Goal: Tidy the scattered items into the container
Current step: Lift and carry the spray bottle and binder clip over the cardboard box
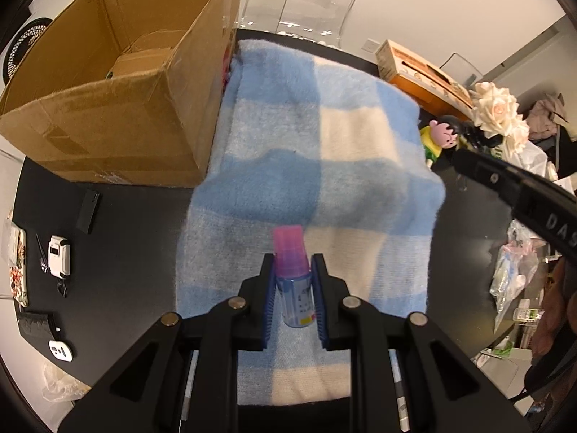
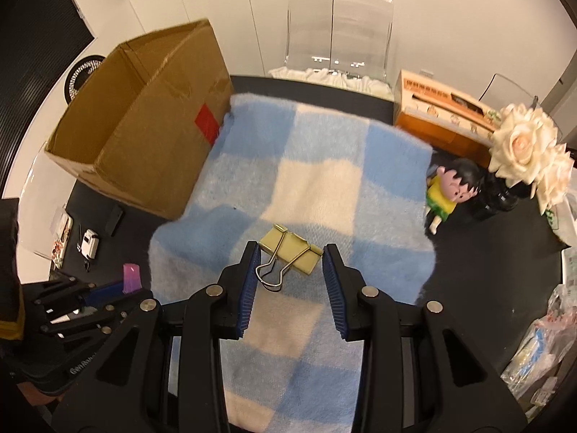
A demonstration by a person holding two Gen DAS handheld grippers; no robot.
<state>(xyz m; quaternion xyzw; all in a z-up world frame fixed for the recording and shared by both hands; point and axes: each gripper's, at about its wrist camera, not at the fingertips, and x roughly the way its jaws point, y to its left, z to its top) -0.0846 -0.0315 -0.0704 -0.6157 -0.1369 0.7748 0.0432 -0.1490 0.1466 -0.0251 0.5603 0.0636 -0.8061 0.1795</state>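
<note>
My left gripper (image 1: 293, 265) is shut on a small spray bottle (image 1: 291, 274) with a pink cap and blue label, held above the blue-and-cream checked blanket (image 1: 324, 137). The open cardboard box (image 1: 108, 101) stands at the far left of the blanket. My right gripper (image 2: 291, 252) is open, its fingers on either side of a yellow binder clip (image 2: 288, 252) that lies on the blanket (image 2: 317, 180). The box also shows in the right wrist view (image 2: 144, 137). The left gripper with the bottle's pink cap (image 2: 130, 278) shows at the lower left there.
A cartoon doll (image 2: 450, 191) lies right of the blanket beside a black vase of cream roses (image 2: 523, 151). An orange box (image 2: 443, 119) and a clear chair (image 2: 339, 32) are behind. Small white devices (image 1: 59, 256) lie on the black table at left. Plastic bags (image 1: 512, 274) sit at right.
</note>
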